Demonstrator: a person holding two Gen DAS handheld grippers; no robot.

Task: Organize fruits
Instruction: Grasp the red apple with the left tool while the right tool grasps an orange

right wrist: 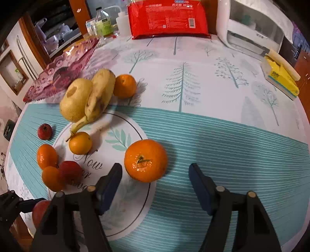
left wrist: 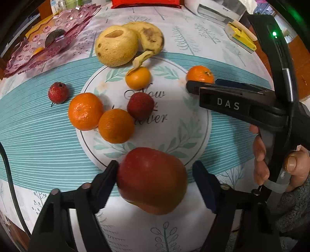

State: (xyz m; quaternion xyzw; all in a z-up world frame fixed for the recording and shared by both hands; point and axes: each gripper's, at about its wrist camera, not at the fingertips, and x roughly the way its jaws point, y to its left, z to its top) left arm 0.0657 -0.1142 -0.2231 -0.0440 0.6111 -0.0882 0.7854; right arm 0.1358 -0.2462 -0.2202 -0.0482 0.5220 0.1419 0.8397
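In the left wrist view my left gripper (left wrist: 155, 174) has a red apple (left wrist: 152, 179) between its fingers; the left finger touches it, a small gap shows at the right finger. Beyond lie two oranges (left wrist: 86, 111), two small red fruits (left wrist: 140, 105), a small yellow-orange citrus (left wrist: 138, 78), a banana (left wrist: 150, 37) and a yellow melon (left wrist: 116, 45). My right gripper (right wrist: 156, 172) is open, fingers either side of and just short of an orange (right wrist: 145, 160), seen also in the left wrist view (left wrist: 199, 74). A pink tray (left wrist: 50, 36) holds an avocado (left wrist: 54, 36).
At the table's far edge stand a red package (right wrist: 168, 17), bottles (right wrist: 102, 23) and a white appliance (right wrist: 250, 27). A yellow tissue pack (right wrist: 281, 77) lies far right. Another orange (right wrist: 125, 85) sits behind the banana. The tablecloth (right wrist: 222, 135) is bare to the right.
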